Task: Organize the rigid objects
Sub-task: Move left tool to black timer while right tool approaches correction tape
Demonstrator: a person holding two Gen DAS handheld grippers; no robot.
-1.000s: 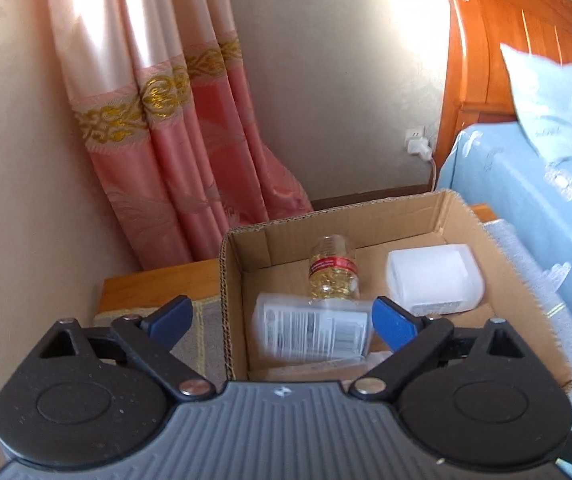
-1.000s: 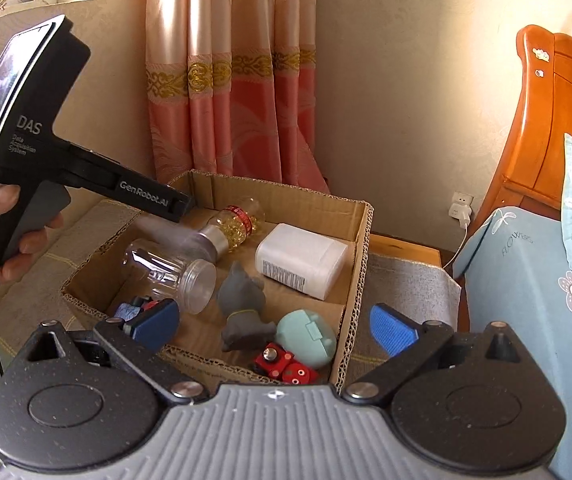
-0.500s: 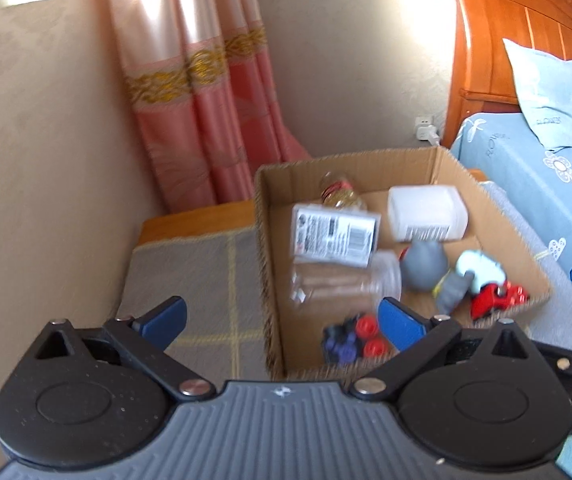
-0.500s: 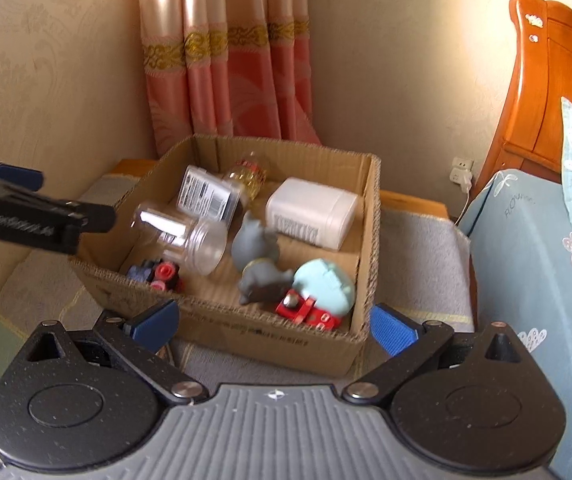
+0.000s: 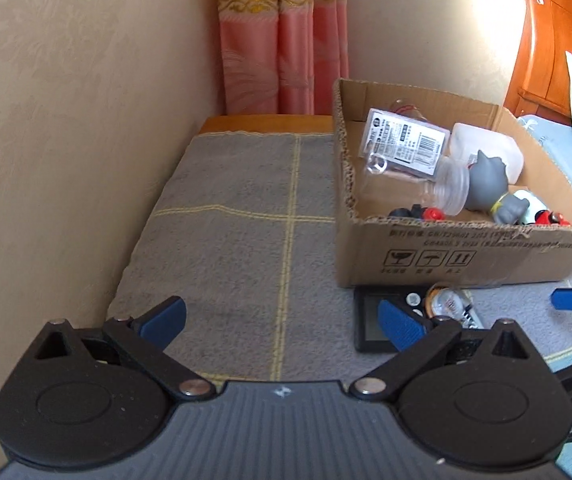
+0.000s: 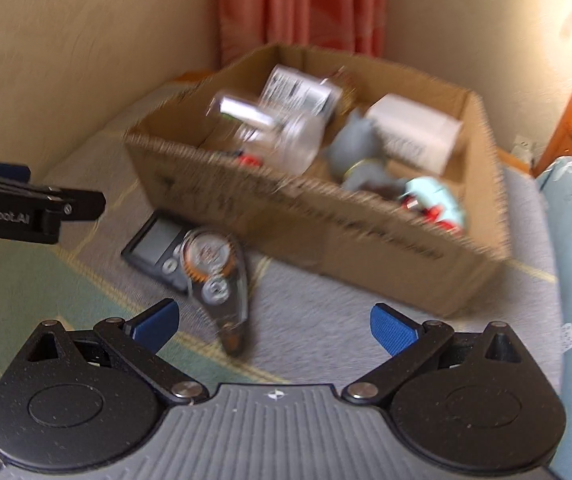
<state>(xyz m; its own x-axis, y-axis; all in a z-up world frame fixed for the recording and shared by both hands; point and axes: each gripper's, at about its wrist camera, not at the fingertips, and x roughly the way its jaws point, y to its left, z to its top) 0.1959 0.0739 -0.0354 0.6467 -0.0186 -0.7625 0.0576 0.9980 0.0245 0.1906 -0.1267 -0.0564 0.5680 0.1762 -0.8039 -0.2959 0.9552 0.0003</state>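
With both our left gripper (image 5: 282, 318) and right gripper (image 6: 274, 322) spread wide and empty, we risk nudging the tape dispenser (image 6: 216, 276) – lying on the black device (image 6: 154, 246) just outside the cardboard box (image 6: 365, 248) – off its perch.

Cardboard box (image 5: 465, 256) holds toys; tape dispenser (image 6: 216, 276) overlaps scale (image 6: 154, 244) outside.
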